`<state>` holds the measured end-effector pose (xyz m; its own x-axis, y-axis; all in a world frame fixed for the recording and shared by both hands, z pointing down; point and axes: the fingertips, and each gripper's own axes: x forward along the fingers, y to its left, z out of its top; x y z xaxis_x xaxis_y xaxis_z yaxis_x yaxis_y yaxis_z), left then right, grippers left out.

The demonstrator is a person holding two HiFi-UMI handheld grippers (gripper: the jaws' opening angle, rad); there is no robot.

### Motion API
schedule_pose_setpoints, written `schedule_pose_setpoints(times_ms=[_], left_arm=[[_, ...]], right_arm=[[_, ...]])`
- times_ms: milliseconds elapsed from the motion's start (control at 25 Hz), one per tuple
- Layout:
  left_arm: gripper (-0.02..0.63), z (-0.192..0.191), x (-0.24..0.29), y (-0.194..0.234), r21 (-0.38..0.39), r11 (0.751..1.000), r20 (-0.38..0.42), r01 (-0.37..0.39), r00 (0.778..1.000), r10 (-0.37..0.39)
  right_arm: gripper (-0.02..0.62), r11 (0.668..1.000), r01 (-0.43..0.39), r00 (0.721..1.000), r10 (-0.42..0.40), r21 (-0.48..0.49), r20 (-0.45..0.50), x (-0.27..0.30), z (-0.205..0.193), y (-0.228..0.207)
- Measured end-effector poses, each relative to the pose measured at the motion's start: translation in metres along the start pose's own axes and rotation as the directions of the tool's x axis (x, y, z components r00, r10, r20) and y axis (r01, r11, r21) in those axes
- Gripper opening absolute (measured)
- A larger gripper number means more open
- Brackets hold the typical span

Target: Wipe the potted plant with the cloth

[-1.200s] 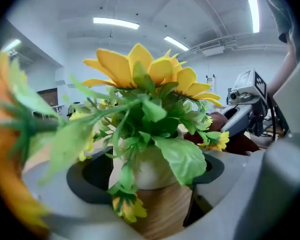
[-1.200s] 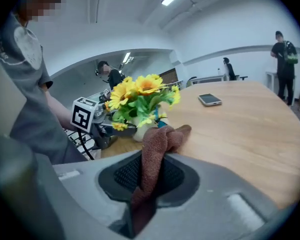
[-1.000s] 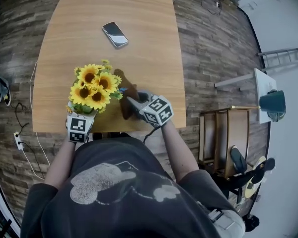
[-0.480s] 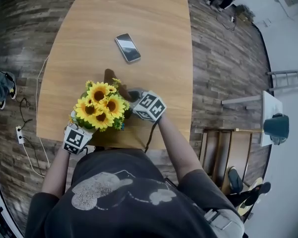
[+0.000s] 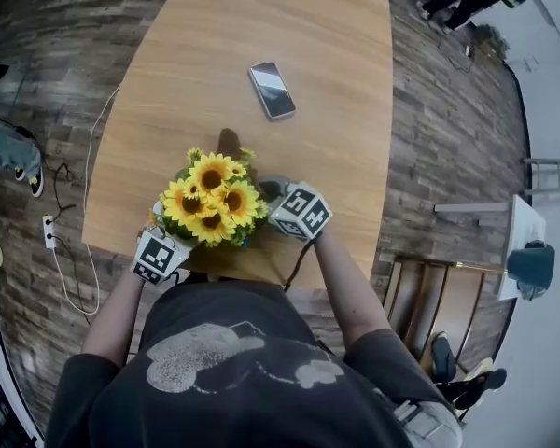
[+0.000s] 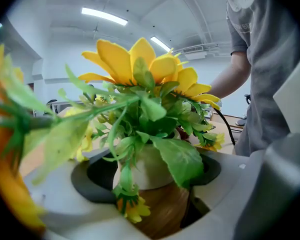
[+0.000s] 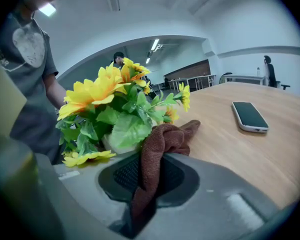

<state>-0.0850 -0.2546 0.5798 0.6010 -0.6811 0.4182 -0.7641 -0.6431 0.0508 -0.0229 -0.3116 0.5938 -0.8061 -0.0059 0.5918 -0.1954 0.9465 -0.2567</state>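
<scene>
- Brown cloth [image 7: 165,136] is clamped in the right gripper [image 7: 151,170]. The jaws are closed on its middle, with a bunched fold spilling forward over the tips and a tail hanging down behind.
- Over on the other side, the left gripper [image 6: 151,196] has its jaws spread wide around the pale pot [image 6: 147,166]. A big leaf [image 6: 177,159] covers the right-hand contact, so I judge this a hold rather than see all of it.
- The potted plant stands near the front edge of the wooden table [image 5: 317,82], close to the person. From the head view its sunflowers [image 5: 212,199] crowd over both gripper tips.
- The cloth's bunched end sits just beside the foliage on the plant's right, low down near the pot. It looks placed for a wipe.
- First risk: a hard sideways push from the cloth could twist the round pot in the left jaws or tip it, since the tall flowers make it top-heavy.
- Second risk: the towelling could snag a leaf or stem and bend it or drag it along.
- Third risk: with the pot this near the edge, a shove towards the person could send it off the table.
- The phone [image 5: 272,90] lies well apart, out of harm's way.
</scene>
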Motion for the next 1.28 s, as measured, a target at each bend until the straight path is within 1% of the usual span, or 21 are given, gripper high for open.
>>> schedule_pose_setpoints(times_ms=[320,480,600,680,800,840,920,1000,1080,1160,1240,1280], left_arm=[[0.423,-0.003,0.0,0.002,-0.008,1.0,0.013,0.0,1.0,0.0],[0.423,-0.003,0.002,0.001,-0.013,1.0,0.022,0.004,1.0,-0.004],[0.423,-0.002,0.003,0.001,-0.012,1.0,0.022,0.014,1.0,-0.014],[0.423,-0.001,0.004,0.001,-0.011,1.0,0.029,0.02,0.999,-0.019],[0.423,0.0,0.005,0.004,-0.019,1.0,0.033,0.008,0.999,-0.008],[0.426,-0.001,0.005,0.006,-0.032,0.999,0.032,-0.002,0.999,0.003],[0.462,0.0,0.003,0.009,-0.08,0.996,0.038,-0.024,0.999,0.028],[0.471,0.002,-0.002,0.008,-0.129,0.991,0.052,-0.031,0.998,0.038],[0.471,0.003,-0.008,0.006,-0.138,0.99,0.069,-0.026,0.997,0.036],[0.468,0.009,-0.016,0.008,-0.136,0.99,0.089,-0.022,0.995,0.035],[0.448,0.009,-0.022,0.008,-0.139,0.99,0.105,-0.02,0.994,0.035],[0.428,0.005,-0.024,0.008,-0.136,0.991,0.107,-0.016,0.994,0.031]], right_arm=[[0.051,0.998,0.034,0.999,-0.035,0.054,0.013,-0.004,-0.018,0.034],[0.051,0.995,0.031,0.999,-0.035,0.098,0.039,0.0,-0.023,0.067],[0.051,0.995,0.027,0.999,-0.03,0.099,0.035,0.009,-0.024,0.09],[0.051,0.993,0.046,0.998,-0.05,0.108,0.037,0.012,-0.023,0.095],[0.051,0.984,0.099,0.992,-0.109,0.147,0.058,0.011,-0.022,0.091],[0.051,0.978,0.121,0.989,-0.134,0.168,0.07,0.009,-0.021,0.089],[0.051,0.961,0.17,0.976,-0.195,0.22,0.098,0.004,-0.021,0.085],[0.051,0.933,0.224,0.956,-0.266,0.283,0.121,-0.004,-0.025,0.08],[0.051,0.898,0.274,0.933,-0.335,0.343,0.133,-0.015,-0.032,0.078],[0.051,0.867,0.319,0.908,-0.395,0.383,0.138,-0.027,-0.036,0.078],[0.051,0.84,0.352,0.887,-0.44,0.412,0.139,-0.036,-0.04,0.082],[0.051,0.829,0.361,0.879,-0.455,0.427,0.141,-0.039,-0.042,0.084]])
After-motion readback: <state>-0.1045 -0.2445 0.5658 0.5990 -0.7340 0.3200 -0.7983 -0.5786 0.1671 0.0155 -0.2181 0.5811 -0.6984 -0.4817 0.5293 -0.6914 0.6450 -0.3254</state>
